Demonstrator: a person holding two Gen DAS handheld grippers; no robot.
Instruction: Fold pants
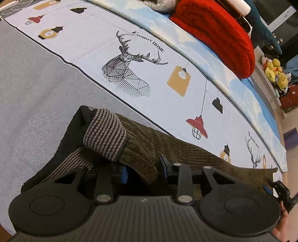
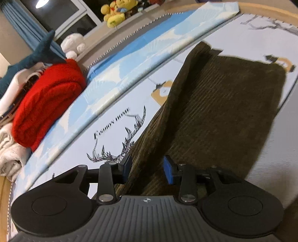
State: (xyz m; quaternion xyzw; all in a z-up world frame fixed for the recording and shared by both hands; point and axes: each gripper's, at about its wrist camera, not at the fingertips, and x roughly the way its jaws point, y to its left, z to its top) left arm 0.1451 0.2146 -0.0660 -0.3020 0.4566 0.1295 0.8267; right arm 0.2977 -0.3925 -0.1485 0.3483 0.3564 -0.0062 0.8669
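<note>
From your left wrist camera, your left claw point(image 1: 144, 170) sits low over the pants point(image 1: 167, 147), its blue-padded fingers point(image 1: 164, 167) spread with a fold of the olive corduroy bunched between them; the jaws stand apart, and you cannot tell whether they press the cloth. Just ahead and to the left of the claw the striped cuff point(image 1: 105, 134) stands up, curled over the dark lining. Left of the claw lies open grey bedspread point(image 1: 37, 83). Ahead, past a thin dark border line, the printed sheet point(image 1: 83, 42) with the deer point(image 1: 126, 68) and lantern motifs runs clear to a blue strip, where a red folded blanket point(image 1: 219, 35) lies far ahead to the right. The corduroy edge trails off to the right, where your other claw shows at the frame's rim.

From your right wrist camera, your right claw point(image 2: 147, 170) also has its jaws apart, with a raised ridge of the pants point(image 2: 214, 111) running between the blue fingers point(image 2: 168, 172); again you cannot tell if they bite. The corduroy spreads ahead and to the right, ending in a fairly straight far edge on the printed sheet point(image 2: 115, 126). Left of the claw the sheet is open up to the red folded blanket point(image 2: 48, 104). Beyond the blue strip, yellow plush toys point(image 2: 115, 13) sit on a ledge.
</note>
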